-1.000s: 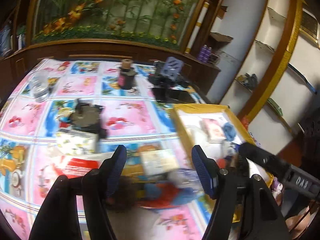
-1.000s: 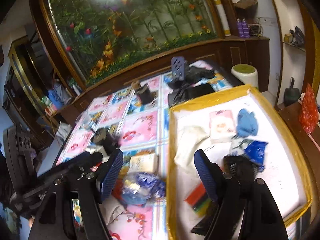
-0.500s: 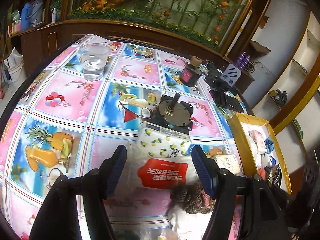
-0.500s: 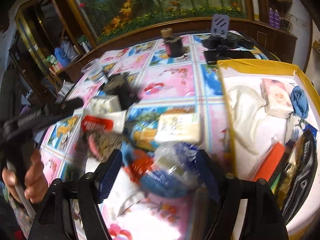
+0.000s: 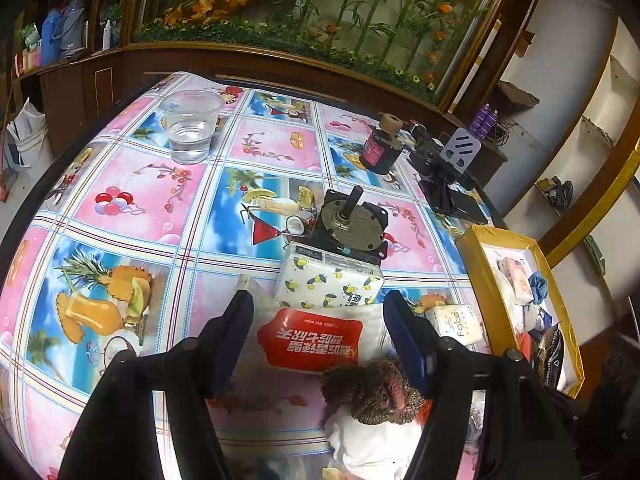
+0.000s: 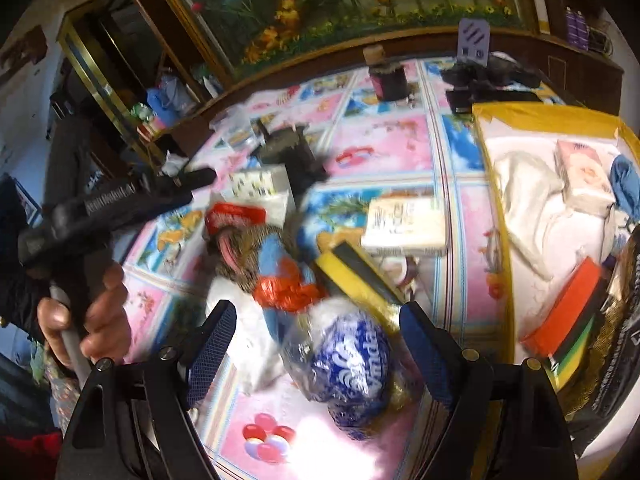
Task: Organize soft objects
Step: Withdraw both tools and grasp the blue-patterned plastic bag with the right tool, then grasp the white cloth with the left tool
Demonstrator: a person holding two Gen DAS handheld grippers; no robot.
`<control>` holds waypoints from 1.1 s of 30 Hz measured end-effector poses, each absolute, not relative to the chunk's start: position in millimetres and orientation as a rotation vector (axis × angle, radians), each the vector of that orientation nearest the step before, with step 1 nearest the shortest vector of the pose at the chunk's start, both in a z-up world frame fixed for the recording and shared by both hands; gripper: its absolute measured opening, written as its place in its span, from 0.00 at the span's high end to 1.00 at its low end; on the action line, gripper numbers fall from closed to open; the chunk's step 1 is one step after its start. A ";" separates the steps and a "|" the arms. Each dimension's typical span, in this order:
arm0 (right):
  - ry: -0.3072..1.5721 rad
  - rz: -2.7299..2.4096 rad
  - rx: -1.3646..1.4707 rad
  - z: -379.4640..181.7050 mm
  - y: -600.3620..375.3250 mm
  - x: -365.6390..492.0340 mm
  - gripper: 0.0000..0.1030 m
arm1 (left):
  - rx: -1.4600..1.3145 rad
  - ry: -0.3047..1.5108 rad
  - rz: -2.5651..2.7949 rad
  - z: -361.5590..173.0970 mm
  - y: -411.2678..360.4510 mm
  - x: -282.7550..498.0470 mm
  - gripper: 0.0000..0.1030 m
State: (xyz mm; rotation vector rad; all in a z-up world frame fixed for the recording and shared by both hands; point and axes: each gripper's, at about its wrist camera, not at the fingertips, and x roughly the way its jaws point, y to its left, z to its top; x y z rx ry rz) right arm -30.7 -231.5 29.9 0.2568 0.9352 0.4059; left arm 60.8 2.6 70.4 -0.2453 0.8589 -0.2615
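My left gripper (image 5: 318, 308) is open above a red wet-wipe pack (image 5: 310, 338), with a lemon-print tissue pack (image 5: 330, 278) just beyond and a brown knitted item (image 5: 372, 390) near its right finger. My right gripper (image 6: 316, 324) is open, its jaws on either side of a blue-and-white plastic bag (image 6: 348, 360). A white tissue pack (image 6: 404, 222), a yellow-black sponge (image 6: 356, 276) and the knitted item (image 6: 244, 254) lie beyond it. The yellow-rimmed box (image 6: 520, 114) at right holds cloths and packs; it also shows in the left wrist view (image 5: 480, 280).
A plastic cup of water (image 5: 190, 128), a dark bottle (image 5: 380, 146), a metal motor (image 5: 350, 224) and black gear with a phone stand (image 5: 448, 168) sit on the patterned tablecloth. The left hand-held gripper (image 6: 120, 204) shows at left in the right wrist view.
The left gripper has swung left from the box to above the red pack. The right gripper has dropped from beside the box toward the blue bag. Both stayed open.
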 end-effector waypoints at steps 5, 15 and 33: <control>0.993 0.430 0.089 16.8 -205.9 -44.6 0.15 | -0.250 0.858 -0.268 70.8 5.0 60.2 0.36; 0.915 0.641 0.156 25.4 -191.7 -84.9 0.55 | -0.248 0.849 -0.287 73.3 7.0 54.0 0.36; 0.813 0.537 0.330 36.1 -241.7 -89.1 0.55 | -0.109 0.974 -0.388 38.4 -10.8 -14.1 0.29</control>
